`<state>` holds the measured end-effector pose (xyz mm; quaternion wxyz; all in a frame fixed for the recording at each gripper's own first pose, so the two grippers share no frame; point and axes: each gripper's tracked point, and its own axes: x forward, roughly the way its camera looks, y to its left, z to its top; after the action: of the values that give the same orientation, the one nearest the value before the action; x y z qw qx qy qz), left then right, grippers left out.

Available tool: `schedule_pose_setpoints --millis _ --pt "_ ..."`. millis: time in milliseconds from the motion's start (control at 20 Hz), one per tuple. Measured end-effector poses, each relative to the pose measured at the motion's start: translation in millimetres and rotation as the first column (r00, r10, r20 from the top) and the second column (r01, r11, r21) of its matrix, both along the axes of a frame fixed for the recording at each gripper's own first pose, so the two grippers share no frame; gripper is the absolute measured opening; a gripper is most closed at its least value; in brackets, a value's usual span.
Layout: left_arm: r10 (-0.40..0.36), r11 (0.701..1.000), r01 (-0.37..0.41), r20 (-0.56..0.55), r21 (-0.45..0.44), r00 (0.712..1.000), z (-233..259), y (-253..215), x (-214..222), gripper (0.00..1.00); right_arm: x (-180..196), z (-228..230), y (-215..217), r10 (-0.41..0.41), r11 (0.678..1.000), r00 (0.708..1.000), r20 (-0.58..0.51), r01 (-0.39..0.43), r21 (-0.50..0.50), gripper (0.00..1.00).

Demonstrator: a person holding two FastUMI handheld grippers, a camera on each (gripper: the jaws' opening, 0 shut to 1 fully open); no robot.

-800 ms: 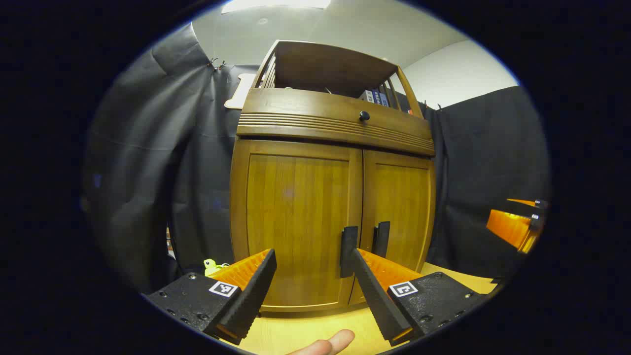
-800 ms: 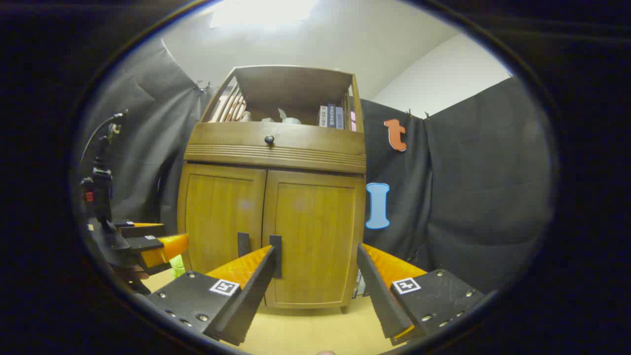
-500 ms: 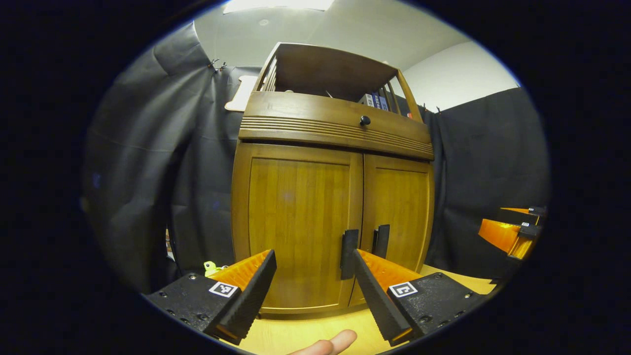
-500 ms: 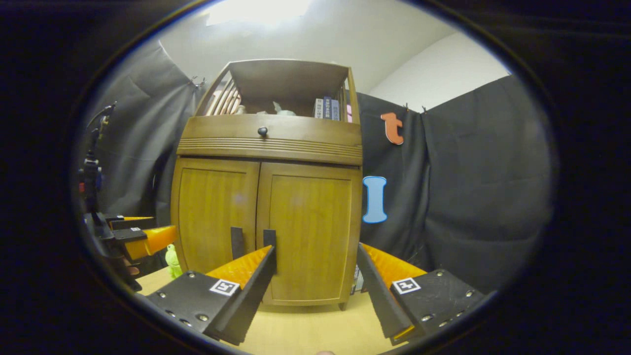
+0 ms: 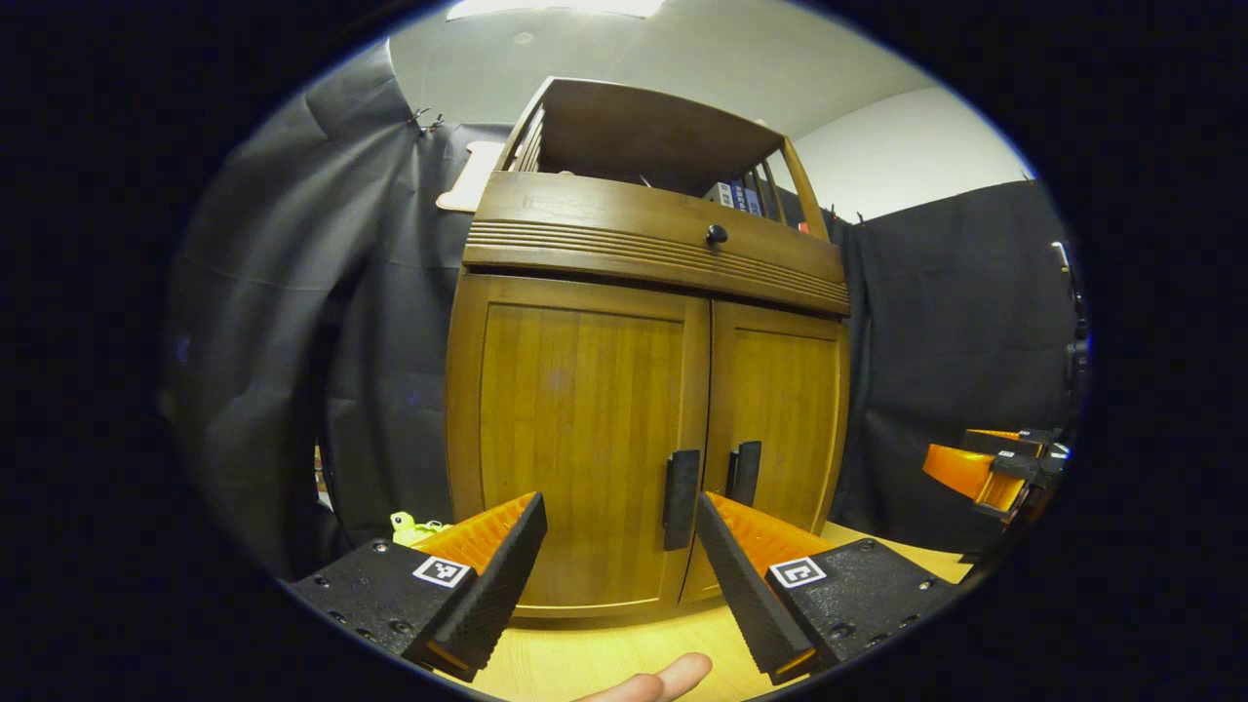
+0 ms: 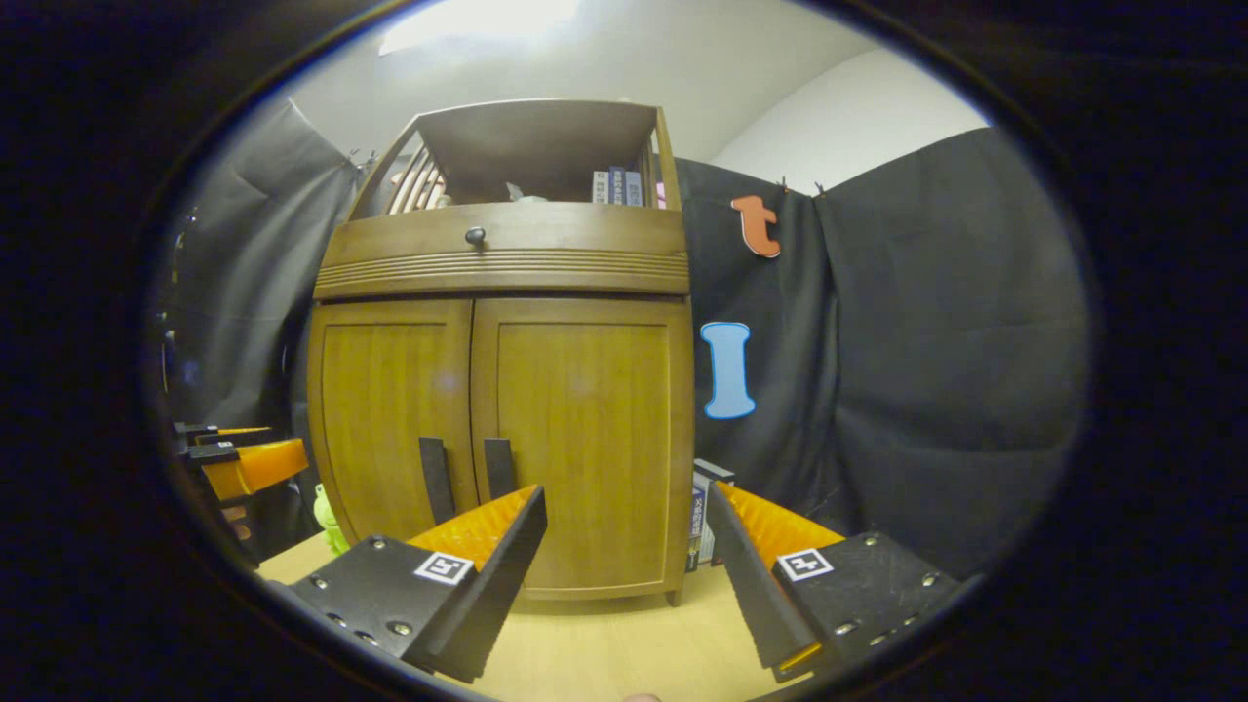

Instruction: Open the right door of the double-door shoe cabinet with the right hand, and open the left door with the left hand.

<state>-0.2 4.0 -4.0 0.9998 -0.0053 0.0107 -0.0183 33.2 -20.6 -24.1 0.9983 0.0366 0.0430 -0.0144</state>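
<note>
The shoe cabinet stands on the light wooden surface against the booth's cloth wall, with both doors shut and the two dark vertical handles close together at the centre seam. The main risk, as I judge it, is that closeness: the right handle and the left handle sit just beside each other, so a tool coming in off-line could catch the wrong handle or both, or the two tools could crowd one another at the seam. A pull not following the hinge arc could also slip off the slim bar or drag the cabinet forward. The right tool is spread wide, holds nothing and touches nothing, apart from the right door. The left tool is likewise wide and empty, short of the left door, its handle framed between the fingers.
</note>
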Motion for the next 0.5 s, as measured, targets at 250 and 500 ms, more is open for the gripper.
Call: schedule_pose_setpoints --millis 250,500 --pt "-0.005 1.000 0.005 -0.012 0.021 1.000 -6.8 -4.8 4.8 0.92 36.6 -9.4 9.4 0.054 0.998 0.998 -0.012 -0.054 0.045 0.97" --pt "-0.006 0.999 0.006 -0.024 0.032 1.000 -11.4 -7.8 7.9 0.92 51.4 -20.0 18.0 0.079 0.996 0.997 -0.018 -0.078 0.049 0.98"
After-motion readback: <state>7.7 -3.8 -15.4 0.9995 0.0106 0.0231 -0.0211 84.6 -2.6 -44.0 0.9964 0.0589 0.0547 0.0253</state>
